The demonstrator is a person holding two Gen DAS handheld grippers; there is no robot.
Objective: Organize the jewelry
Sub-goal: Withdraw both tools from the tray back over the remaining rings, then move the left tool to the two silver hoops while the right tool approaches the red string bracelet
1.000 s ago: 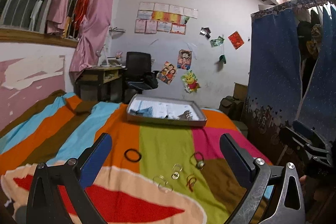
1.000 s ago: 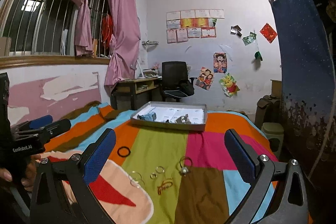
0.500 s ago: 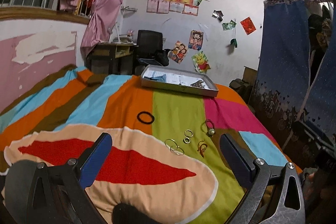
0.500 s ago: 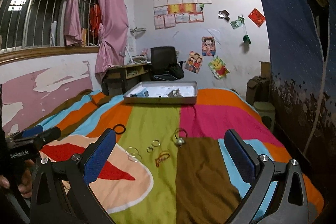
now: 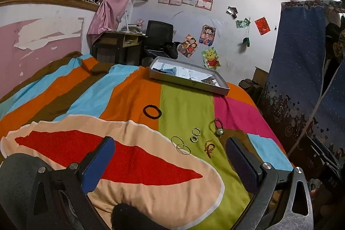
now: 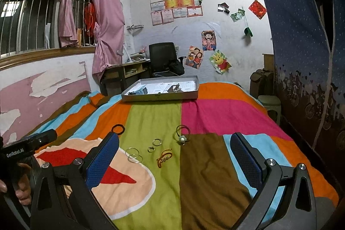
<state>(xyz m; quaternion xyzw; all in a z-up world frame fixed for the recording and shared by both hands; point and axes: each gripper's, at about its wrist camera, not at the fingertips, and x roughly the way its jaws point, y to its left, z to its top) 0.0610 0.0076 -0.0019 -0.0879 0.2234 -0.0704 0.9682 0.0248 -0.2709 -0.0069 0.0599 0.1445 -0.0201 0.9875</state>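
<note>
The jewelry lies loose on the bed (image 6: pixel 215 115), grouped on the green stripe of the cover near the middle of the right wrist view. Items:

- Black band (image 6: pixel 118 129), at 10 o'clock of the group, on the orange stripe, well apart from the rest.
- Two linked hoops (image 6: pixel 134 155), at 8 o'clock, on the peach patch edge.
- Two small rings (image 6: pixel 154 145), at the centre, just beside each other.
- Gold brooch (image 6: pixel 163 158), at 6 o'clock.
- Pearl tie (image 6: pixel 182 135), at 2 o'clock, on the green and brown boundary.

The same items appear in the left wrist view: band (image 5: pixel 152 111), hoops (image 5: pixel 180 145), rings (image 5: pixel 195 135), brooch (image 5: pixel 209 147), tie (image 5: pixel 219 128).

A grey tray (image 6: pixel 159 96) sits at 12 o'clock of the group, well apart, holding papers and small dark objects too small to identify.

Left hand-held gripper (image 5: pixel 170 162): jaws fully apart, nothing between them, above the red and peach patch at 7 o'clock of the group.

Right hand-held gripper (image 6: pixel 174 159): jaws fully apart, nothing held, the jewelry showing between them.

A chair (image 6: pixel 163 59) and a desk (image 6: pixel 123 72) stand beyond the bed.
</note>
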